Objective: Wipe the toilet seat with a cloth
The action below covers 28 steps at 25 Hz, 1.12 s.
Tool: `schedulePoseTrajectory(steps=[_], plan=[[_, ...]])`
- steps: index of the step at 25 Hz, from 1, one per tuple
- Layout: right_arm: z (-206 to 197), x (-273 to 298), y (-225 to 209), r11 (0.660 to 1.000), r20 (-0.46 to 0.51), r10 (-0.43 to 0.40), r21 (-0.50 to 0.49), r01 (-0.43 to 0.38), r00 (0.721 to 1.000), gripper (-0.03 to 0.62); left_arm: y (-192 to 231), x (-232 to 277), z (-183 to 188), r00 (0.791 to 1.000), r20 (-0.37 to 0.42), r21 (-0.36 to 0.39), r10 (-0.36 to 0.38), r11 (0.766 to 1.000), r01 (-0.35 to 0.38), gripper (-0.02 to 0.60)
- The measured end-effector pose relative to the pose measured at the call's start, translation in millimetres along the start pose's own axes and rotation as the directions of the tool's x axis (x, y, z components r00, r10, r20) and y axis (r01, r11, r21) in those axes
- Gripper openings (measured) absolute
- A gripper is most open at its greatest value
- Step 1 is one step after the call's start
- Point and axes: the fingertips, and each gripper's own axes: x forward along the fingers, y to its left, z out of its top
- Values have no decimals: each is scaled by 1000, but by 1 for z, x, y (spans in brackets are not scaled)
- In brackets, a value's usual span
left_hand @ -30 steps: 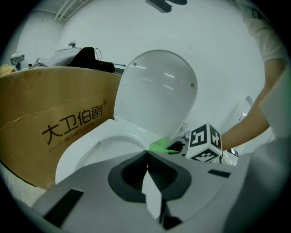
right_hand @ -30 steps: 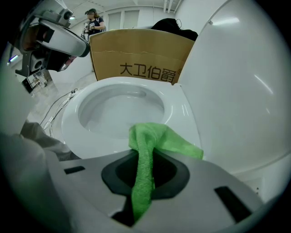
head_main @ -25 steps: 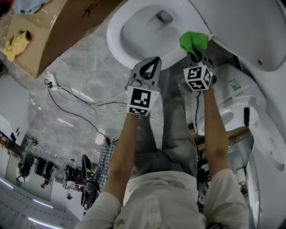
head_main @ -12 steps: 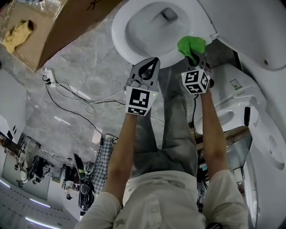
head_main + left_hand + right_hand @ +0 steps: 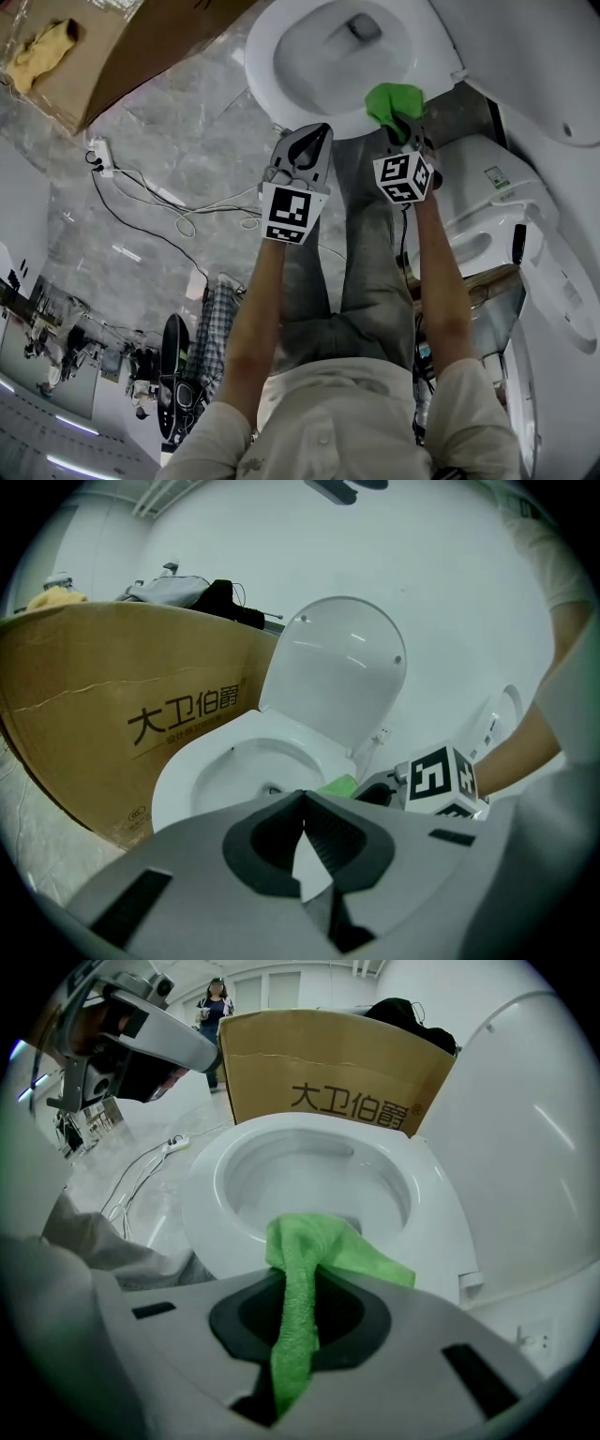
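Head view takes in a grey marbled floor (image 5: pixel 178 122) under both grippers. A large cardboard box (image 5: pixel 141 42) stands ahead of the left gripper (image 5: pixel 319 133) and off to its left. Straight ahead of both grippers is the toilet, its lid (image 5: pixel 525 47) raised and standing beyond the right gripper (image 5: pixel 405 124), to that gripper's right. The toilet seat (image 5: pixel 265 75) is down, a white ring around the bowl (image 5: pixel 328 52). Loose cables (image 5: pixel 178 220) trail over the floor to the left of the left gripper.

The green cloth (image 5: pixel 392 98) is pinched between the right gripper's jaws. A narrow fold runs back through them, and the rest fans out in front onto the near part of the seat ring, on the side toward the lid hinge. It appears to rest on the seat, though how firmly it presses I cannot tell. The left gripper hangs just short of the seat's front edge, apart from it, with its jaws brought together at the tips and nothing between them.

By my judgement the wiping itself is under way, with the near right stretch of the ring being covered. The next move calls for drawing the cloth along the ring's curve with steady downward pressure. The spread part needs to stay flat on the seat without slipping into the bowl, and the pinch must stay firm so the fold does not pull free.
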Motion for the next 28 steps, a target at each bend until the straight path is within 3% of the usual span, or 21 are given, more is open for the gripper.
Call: schedulePoseTrajectory(steps=[28], plan=[[37,5,112,988,-14,126,-85,-127,992,43,50,-53,-38,998,11,-81,69,994,-68,12]])
